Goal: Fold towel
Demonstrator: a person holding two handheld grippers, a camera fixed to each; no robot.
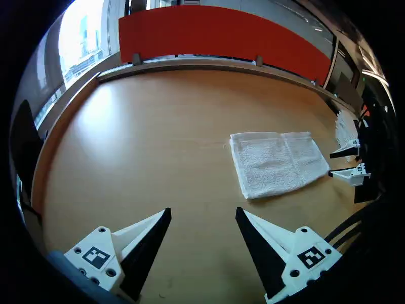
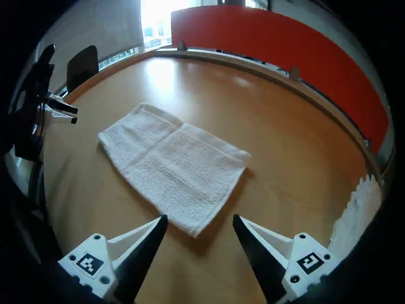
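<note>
White towel (image 2: 172,167), folded flat to a rectangle w/ a seam across it, lies on the wood table (image 1: 142,142), well short of the red panel (image 1: 217,33). Left gripper (image 1: 202,210): fingers apart, empty. Right gripper (image 2: 200,217): apart too, at the towel corner farthest from the panel. Right gripper view adds a dark chair (image 2: 83,63) left of the panel.
</note>
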